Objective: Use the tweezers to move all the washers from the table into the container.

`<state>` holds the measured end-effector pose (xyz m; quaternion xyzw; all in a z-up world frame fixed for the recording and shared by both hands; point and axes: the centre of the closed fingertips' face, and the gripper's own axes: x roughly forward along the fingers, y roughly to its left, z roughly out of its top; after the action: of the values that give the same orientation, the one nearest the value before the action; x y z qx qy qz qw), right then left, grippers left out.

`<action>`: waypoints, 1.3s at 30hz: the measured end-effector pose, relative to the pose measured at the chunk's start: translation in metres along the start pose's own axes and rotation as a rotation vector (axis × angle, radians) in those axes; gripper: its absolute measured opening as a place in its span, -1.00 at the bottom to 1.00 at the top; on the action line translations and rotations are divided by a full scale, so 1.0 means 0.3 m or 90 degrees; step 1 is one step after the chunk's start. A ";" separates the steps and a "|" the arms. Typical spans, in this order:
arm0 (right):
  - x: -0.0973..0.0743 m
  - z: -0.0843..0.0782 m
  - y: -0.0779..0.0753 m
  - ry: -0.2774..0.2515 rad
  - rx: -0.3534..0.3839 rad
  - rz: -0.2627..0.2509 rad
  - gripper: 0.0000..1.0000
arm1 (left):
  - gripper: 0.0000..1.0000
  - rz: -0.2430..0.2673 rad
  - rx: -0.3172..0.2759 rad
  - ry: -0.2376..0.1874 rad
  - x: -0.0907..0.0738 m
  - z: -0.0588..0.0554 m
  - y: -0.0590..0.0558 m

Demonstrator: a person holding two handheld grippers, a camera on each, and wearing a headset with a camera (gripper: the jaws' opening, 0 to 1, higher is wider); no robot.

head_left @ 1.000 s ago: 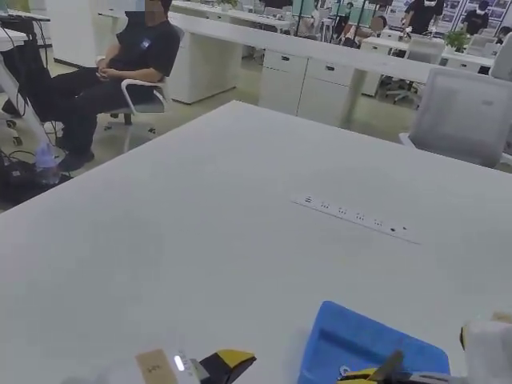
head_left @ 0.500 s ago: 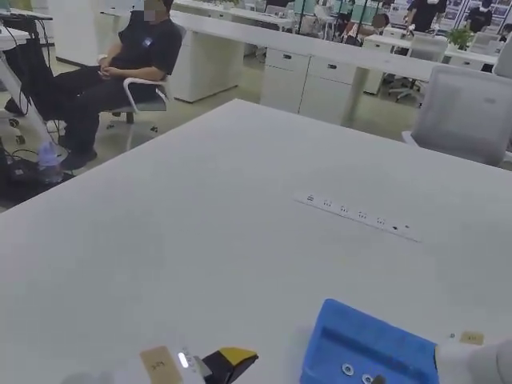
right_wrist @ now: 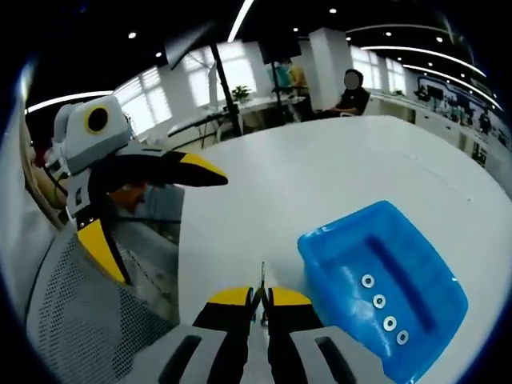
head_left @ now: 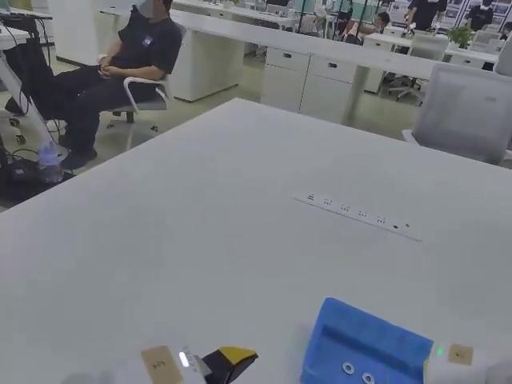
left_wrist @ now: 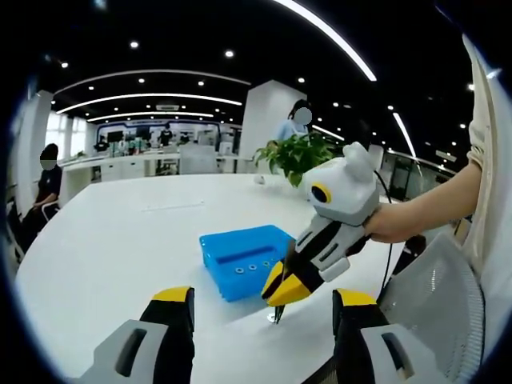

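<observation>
- Four washers [right_wrist: 379,301] are seen lying in a row inside the blue container [right_wrist: 344,240], so part of the transfer is judged done.
- The container is set on the white bench [head_left: 240,240], near its near edge and toward the right.
- The tweezers [right_wrist: 262,280] are clamped between the fingers of the right gripper [right_wrist: 262,302], pointing down at the bench just beside the container, on its near side.
- Whether a washer is pinched in the tweezer tips cannot be told, and no loose washer can be made out on the bench, so what is left to move cannot be counted.
- The left gripper [head_left: 230,358] is held near the bench's near edge, left of the container, with its fingers spread apart and nothing between them.
- Against the head view of a second ago, the yellow fingers and tweezers, then lying across the near part of the container, are now withdrawn to its right, at the picture's lower right corner.
- Two washers in the container are now uncovered in that view, as they were half a second ago.
- The left gripper is found in much the same spot as before, and the slight shift of the whole picture is put down to the camera.
</observation>
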<state>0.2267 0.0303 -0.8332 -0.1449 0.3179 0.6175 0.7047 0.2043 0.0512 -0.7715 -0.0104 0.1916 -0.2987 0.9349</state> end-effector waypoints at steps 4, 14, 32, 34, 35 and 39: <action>-0.006 0.008 -0.012 -0.008 -0.003 -0.012 -0.92 | 0.40 -0.001 0.002 0.001 0.000 -0.002 -0.002; 0.003 -0.002 -0.005 -0.002 -0.002 -0.008 -0.92 | 0.40 0.001 0.001 0.001 -0.003 -0.002 0.000; -0.004 -0.003 -0.007 -0.006 -0.013 -0.016 -0.92 | 0.40 0.002 0.003 0.000 -0.003 -0.001 0.000; -0.003 -0.006 -0.005 -0.004 -0.022 -0.017 -0.92 | 0.40 0.000 0.004 0.001 -0.002 -0.002 -0.002; -0.002 -0.006 -0.003 -0.005 -0.020 -0.015 -0.92 | 0.40 0.001 0.005 0.001 -0.002 -0.002 -0.001; -0.004 -0.007 -0.005 0.002 -0.046 -0.021 -0.92 | 0.40 0.001 0.004 0.000 -0.002 -0.001 -0.001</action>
<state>0.2276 0.0278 -0.8342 -0.1763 0.2942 0.6168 0.7085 0.2035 0.0513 -0.7716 -0.0076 0.1905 -0.2984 0.9352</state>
